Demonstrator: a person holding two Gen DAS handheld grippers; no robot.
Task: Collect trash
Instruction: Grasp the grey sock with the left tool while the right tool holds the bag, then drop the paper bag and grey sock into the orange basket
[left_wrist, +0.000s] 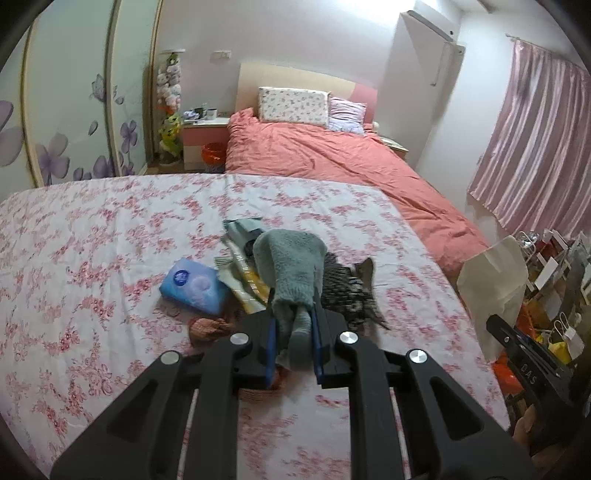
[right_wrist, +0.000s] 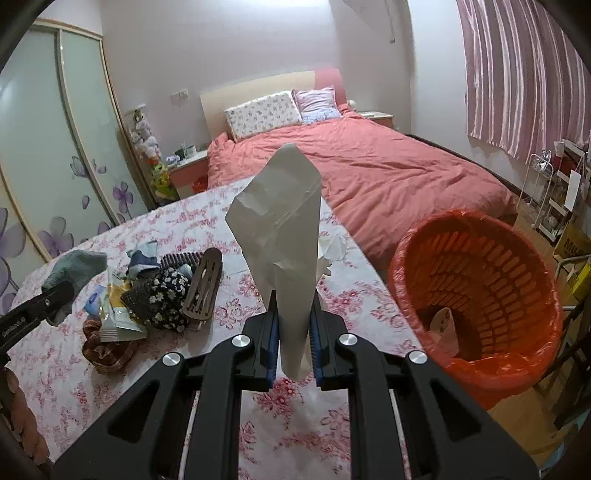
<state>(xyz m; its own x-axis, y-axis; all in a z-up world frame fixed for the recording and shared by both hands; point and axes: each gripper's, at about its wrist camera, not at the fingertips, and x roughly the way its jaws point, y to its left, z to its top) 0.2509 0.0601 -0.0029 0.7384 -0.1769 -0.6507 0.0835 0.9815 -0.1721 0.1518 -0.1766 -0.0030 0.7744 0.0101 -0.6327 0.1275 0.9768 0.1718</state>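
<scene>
My left gripper (left_wrist: 293, 332) is shut on a grey-green fuzzy sock (left_wrist: 288, 262) and holds it just above a pile of odds and ends on the floral sheet (left_wrist: 92, 229). In the right wrist view the same sock (right_wrist: 77, 267) shows at the far left. My right gripper (right_wrist: 293, 325) is shut on a white sheet of paper (right_wrist: 280, 229) that stands upright from its jaws. To the right, below the edge of the sheet, stands an orange basket bin (right_wrist: 406, 243) with an orange liner and a scrap of card (right_wrist: 445, 325) inside.
The pile holds a blue tissue pack (left_wrist: 194, 286), wrappers (right_wrist: 118, 317), a dark floral cloth (right_wrist: 162, 299), a brown comb-like piece (right_wrist: 205, 284) and a brown knitted thing (right_wrist: 107, 350). A crumpled tissue (right_wrist: 330, 251) lies behind the paper. A red-covered bed (right_wrist: 369, 166) is beyond.
</scene>
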